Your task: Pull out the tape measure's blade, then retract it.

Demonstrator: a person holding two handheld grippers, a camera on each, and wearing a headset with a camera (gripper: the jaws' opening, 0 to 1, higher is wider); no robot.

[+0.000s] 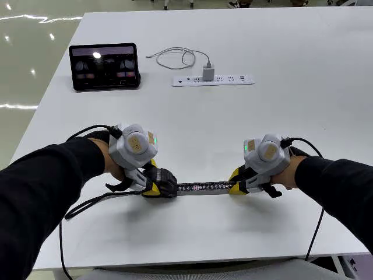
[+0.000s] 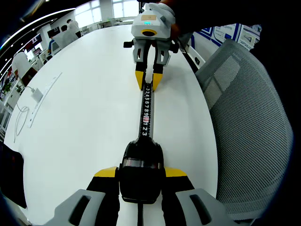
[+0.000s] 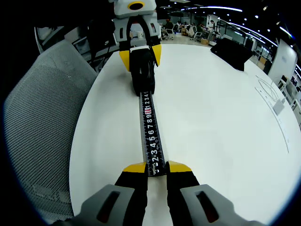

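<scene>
1. White table: the tape measure lies along its front edge, blade partly out.
2. Left gripper clamps the tape measure; a weak hold could let it drag.
3. Right gripper pinches the blade tip; a slip would likely snap it back.

The head view looks forward and down from above the table's near edge, with the blade low in frame. The left gripper view sits low and close behind the case at one end of the blade, facing along it to the right gripper. The right gripper view sits close at the blade's other end, facing back along it to the left gripper. All three share the blade; both gripper views catch the chair beside it.
</scene>
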